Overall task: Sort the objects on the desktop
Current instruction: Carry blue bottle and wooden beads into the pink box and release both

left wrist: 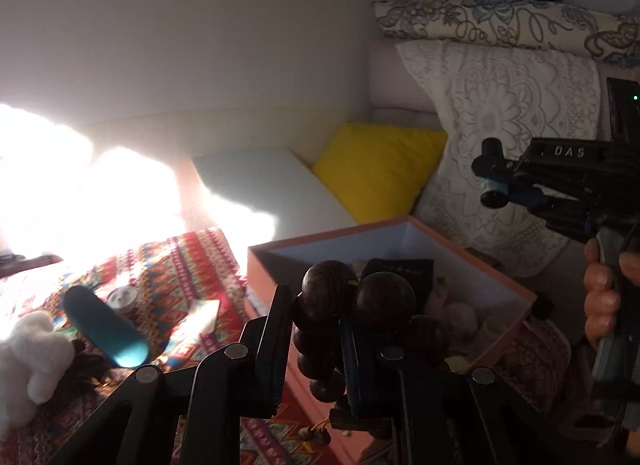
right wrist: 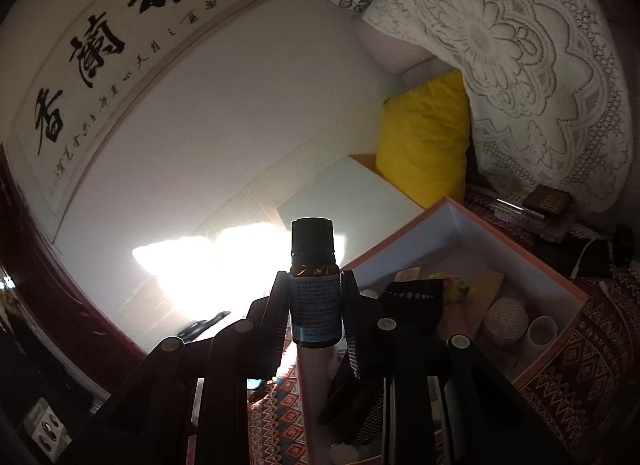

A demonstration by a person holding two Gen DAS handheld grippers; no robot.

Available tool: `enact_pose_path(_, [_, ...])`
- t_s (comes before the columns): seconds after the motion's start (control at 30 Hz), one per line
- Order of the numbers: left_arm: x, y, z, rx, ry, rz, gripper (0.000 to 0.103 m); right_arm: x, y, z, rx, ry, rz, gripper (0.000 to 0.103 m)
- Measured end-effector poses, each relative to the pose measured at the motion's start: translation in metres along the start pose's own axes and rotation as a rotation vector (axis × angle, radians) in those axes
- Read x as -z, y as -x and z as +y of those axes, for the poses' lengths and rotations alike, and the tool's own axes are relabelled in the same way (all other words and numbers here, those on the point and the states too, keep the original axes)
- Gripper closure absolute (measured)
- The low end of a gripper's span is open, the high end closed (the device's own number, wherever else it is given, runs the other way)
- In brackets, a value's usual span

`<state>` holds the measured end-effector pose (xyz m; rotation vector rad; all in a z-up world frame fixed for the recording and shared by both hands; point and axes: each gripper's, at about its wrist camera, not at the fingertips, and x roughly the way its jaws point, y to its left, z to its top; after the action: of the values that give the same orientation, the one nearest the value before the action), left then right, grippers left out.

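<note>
The left gripper (left wrist: 316,301) has its fingers (left wrist: 276,329) pressed around a string of big brown beads (left wrist: 360,297), lifted up over the near edge of the pink box (left wrist: 516,285). More beads hang down between the fingers. The right gripper (right wrist: 316,297) holds a small dark bottle (right wrist: 314,289) upright, its fingers (right wrist: 278,297) tight on the label. The bottle is up in the air, just left of the box (right wrist: 576,293).

On the desk, a patterned cloth (left wrist: 192,265) carries a blue case (left wrist: 104,329), a white fluffy toy (left wrist: 28,353) and a small tube (left wrist: 196,321). Inside the box sit a ball of string (right wrist: 508,319), a black pouch (right wrist: 412,297) and a white cup (right wrist: 540,331). Farther back are a yellow pillow (left wrist: 380,173) and a lace cover (right wrist: 520,65).
</note>
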<state>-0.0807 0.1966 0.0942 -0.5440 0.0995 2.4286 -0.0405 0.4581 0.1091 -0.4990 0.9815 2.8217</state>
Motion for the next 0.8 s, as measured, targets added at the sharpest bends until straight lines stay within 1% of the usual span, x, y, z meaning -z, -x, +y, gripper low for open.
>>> enact_pose_path(0.1, [-0.013,-0.027,-0.024,0.051,-0.037,0.018,0.086,-0.005,-0.002,-0.018,0.048,-0.009,-0.005,0.076])
enact_pose_path(0.23, [-0.021,-0.061,-0.054,0.079,-0.098,0.041,0.086,-0.010,-0.007,-0.042,0.086,-0.039,0.003,0.076])
enact_pose_path(0.33, [-0.027,-0.087,-0.068,0.092,-0.108,0.077,0.086,-0.013,-0.014,-0.058,0.104,-0.065,0.017,0.076])
enact_pose_path(0.47, [-0.035,-0.112,-0.081,0.099,-0.102,0.104,0.086,-0.014,-0.026,-0.071,0.126,-0.083,0.052,0.076])
enact_pose_path(0.57, [-0.035,-0.127,-0.088,0.065,-0.083,0.126,0.080,-0.013,-0.039,-0.076,0.130,-0.081,0.115,0.072])
enact_pose_path(0.6, [-0.034,-0.131,-0.089,0.053,-0.070,0.136,0.063,-0.011,-0.044,-0.077,0.135,-0.078,0.142,0.067])
enact_pose_path(0.63, [-0.033,-0.135,-0.090,0.039,-0.055,0.146,0.039,-0.010,-0.046,-0.078,0.143,-0.085,0.157,0.056])
enact_pose_path(0.67, [-0.031,-0.138,-0.090,0.026,-0.044,0.152,0.031,-0.009,-0.048,-0.079,0.152,-0.096,0.166,0.033])
enact_pose_path(0.7, [-0.029,-0.139,-0.090,0.011,-0.042,0.148,0.025,-0.008,-0.050,-0.081,0.162,-0.107,0.175,0.018])
enact_pose_path(0.77, [-0.025,-0.140,-0.091,-0.023,-0.057,0.136,0.024,-0.008,-0.051,-0.082,0.132,-0.116,0.180,0.016])
enact_pose_path(0.8, [-0.025,-0.139,-0.091,-0.026,-0.059,0.127,0.020,-0.008,-0.052,-0.082,0.113,-0.119,0.181,0.016])
